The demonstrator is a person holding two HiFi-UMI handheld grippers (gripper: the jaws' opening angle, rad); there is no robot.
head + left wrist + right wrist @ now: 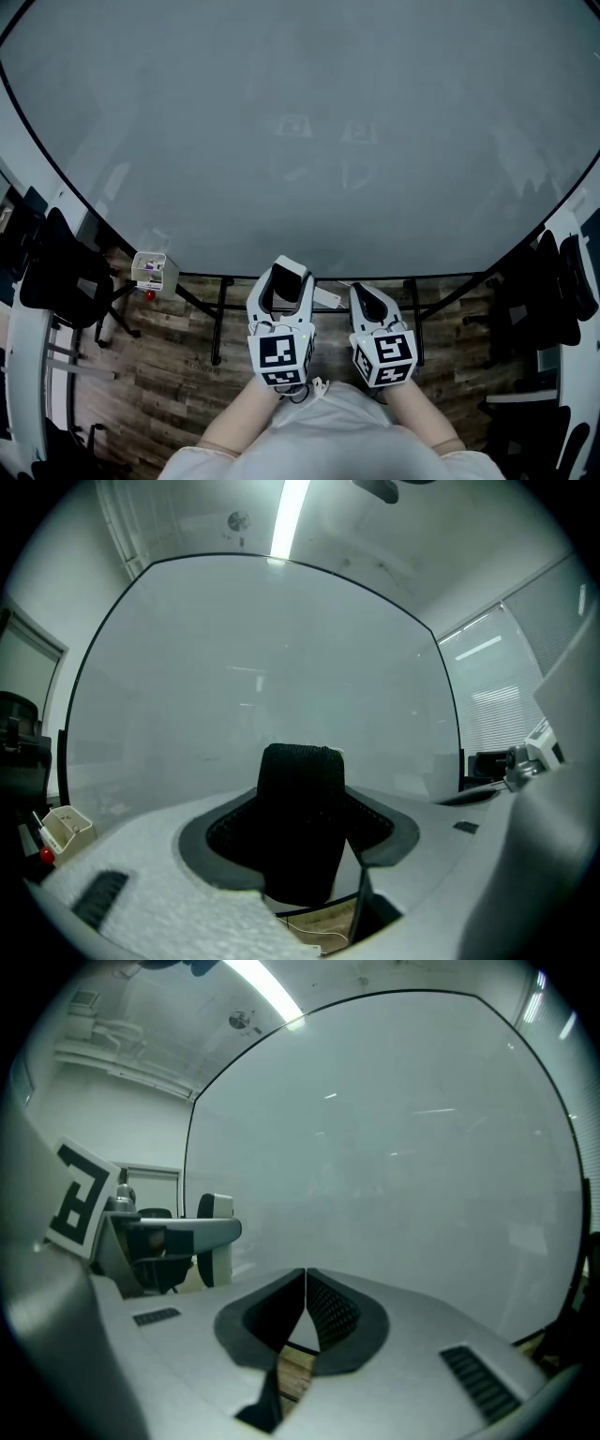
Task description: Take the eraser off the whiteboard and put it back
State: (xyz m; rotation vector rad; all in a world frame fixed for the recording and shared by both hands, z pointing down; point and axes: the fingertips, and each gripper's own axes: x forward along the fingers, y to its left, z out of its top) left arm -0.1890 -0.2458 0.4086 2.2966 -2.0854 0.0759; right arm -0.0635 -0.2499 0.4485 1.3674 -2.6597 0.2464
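Observation:
A black felt eraser [284,287] stands upright between the jaws of my left gripper [281,292], which is shut on it. In the left gripper view the eraser [300,827] fills the gap between the grey pads, with the whiteboard [262,667] right behind it. The whiteboard [300,141] fills most of the head view, and both grippers point at its lower edge. My right gripper [372,305] is beside the left one, jaws shut with nothing in them. The right gripper view shows the pads [323,1312] of that gripper [305,1309] meeting in a thin line.
A small white marker box [153,272] hangs at the board's lower left [66,827]. The board's black stand legs [220,319] rise from a wooden floor [169,375]. Black chairs stand at the left [56,272] and right [553,281].

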